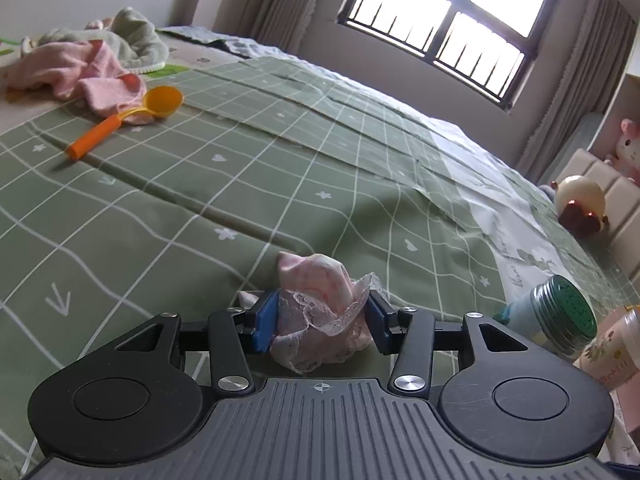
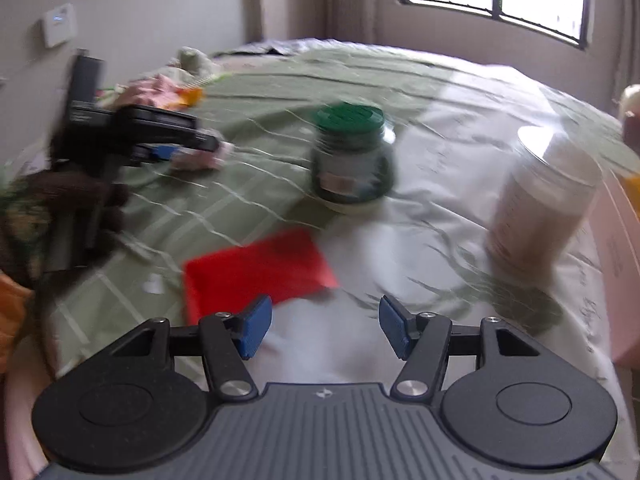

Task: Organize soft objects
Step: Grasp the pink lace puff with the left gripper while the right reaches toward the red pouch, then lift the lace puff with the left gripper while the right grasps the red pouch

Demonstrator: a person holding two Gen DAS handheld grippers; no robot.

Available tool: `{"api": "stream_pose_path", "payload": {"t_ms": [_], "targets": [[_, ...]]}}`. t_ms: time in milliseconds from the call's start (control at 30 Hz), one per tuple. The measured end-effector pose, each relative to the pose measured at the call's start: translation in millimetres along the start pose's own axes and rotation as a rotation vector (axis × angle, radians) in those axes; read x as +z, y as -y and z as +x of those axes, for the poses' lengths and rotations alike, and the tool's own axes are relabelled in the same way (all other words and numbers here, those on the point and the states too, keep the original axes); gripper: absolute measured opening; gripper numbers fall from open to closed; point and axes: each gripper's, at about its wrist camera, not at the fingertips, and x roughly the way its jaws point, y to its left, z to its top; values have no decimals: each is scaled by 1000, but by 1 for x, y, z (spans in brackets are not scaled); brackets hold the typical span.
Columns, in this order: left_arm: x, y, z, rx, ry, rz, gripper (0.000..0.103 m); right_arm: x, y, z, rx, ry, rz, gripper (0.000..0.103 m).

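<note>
A small pink cloth with a lace edge [image 1: 316, 280] is bunched between the blue pads of my left gripper [image 1: 322, 322], which is shut on it just above the green checked bedspread [image 1: 240, 184]. In the blurred right wrist view that same left gripper [image 2: 188, 154] shows at the left, with the pink cloth [image 2: 204, 158] at its tip. My right gripper [image 2: 326, 330] is open with nothing between its fingers, over the white part of the bedspread. A flat red cloth [image 2: 256, 272] lies just ahead of its left finger. A pink towel [image 1: 76, 68] and a grey-green towel [image 1: 132, 36] are heaped at the far left.
An orange and yellow spoon [image 1: 128, 118] lies beside the towels. A green-lidded jar [image 2: 352, 156] and a tall white-lidded container [image 2: 548, 200] stand ahead of the right gripper. A round plush toy [image 1: 580, 204] rests against the padded headboard [image 1: 600, 176]. A pink box edge [image 2: 620, 264] is at the right.
</note>
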Motion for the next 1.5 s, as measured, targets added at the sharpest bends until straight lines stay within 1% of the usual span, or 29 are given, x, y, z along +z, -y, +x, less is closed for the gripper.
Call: {"api": "stream_pose_path", "payload": {"t_ms": [33, 67, 100, 167, 233, 333, 400, 467, 533, 600, 700, 733, 767, 800, 833, 900, 967, 1033, 1067, 1167, 1233, 1267, 1367, 1500], "targets": [[0, 0, -1, -9, -2, 4, 41, 1, -5, 1, 6, -7, -5, 63], [0, -1, -2, -17, -2, 2, 33, 3, -9, 3, 6, -13, -7, 63], [-1, -2, -4, -27, -1, -3, 29, 4, -13, 6, 4, -16, -9, 63], [-4, -6, -10, -50, -5, -26, 25, 8, -21, 11, -6, -10, -16, 63], [-8, -7, -20, -76, -8, -30, 24, 11, -30, 14, -15, 1, -46, 63], [-16, -3, -41, -91, 6, 6, 24, 10, -51, 15, 0, 21, -142, 63], [-22, 0, -55, -105, 16, 18, 24, 5, -65, 17, -2, 10, -232, 63], [-26, 2, -67, -120, 21, 22, 24, -2, -72, 19, -51, 3, -308, 63], [-28, 2, -78, -138, 26, 15, 24, -7, -69, 17, -111, 9, -355, 63], [-30, 1, -86, -155, 29, -1, 24, -10, -59, 12, -172, 11, -383, 63], [-31, -3, -93, -176, 26, -35, 24, -14, -38, 5, -291, 5, -417, 63], [-32, -3, -94, -176, 26, -39, 24, -13, -31, 2, -306, 2, -409, 63], [-33, -3, -95, -177, 27, -41, 24, -10, -22, -3, -287, -1, -378, 63], [-34, -2, -95, -177, 26, -42, 24, -5, -14, -10, -242, -3, -326, 63], [-35, -1, -94, -178, 21, -44, 24, 2, -5, -16, -167, -9, -240, 63], [-37, 1, -90, -177, 10, -42, 24, 13, 8, -19, -47, -17, -96, 64], [-39, 5, -87, -180, -5, -36, 24, 24, 17, -10, 24, -33, 29, 64], [-40, 8, -86, -183, -14, -29, 24, 33, 19, 7, 26, -70, 117, 64], [-42, 9, -87, -182, -16, -25, 24, 36, 17, 18, 11, -92, 152, 64], [-43, 9, -90, -176, -18, -25, 24, 41, 8, 47, -19, -133, 191, 64], [-44, 7, -91, -171, -19, -35, 24, 44, 3, 61, -8, -155, 205, 64], [-44, 6, -91, -168, -20, -40, 24, 45, -2, 65, -9, -153, 192, 66], [-45, 4, -89, -169, -27, -49, 24, 47, -15, 73, -53, -153, 120, 69], [-49, 4, -85, -172, -45, -50, 24, 41, -24, 70, -80, -127, 26, 70]]}}
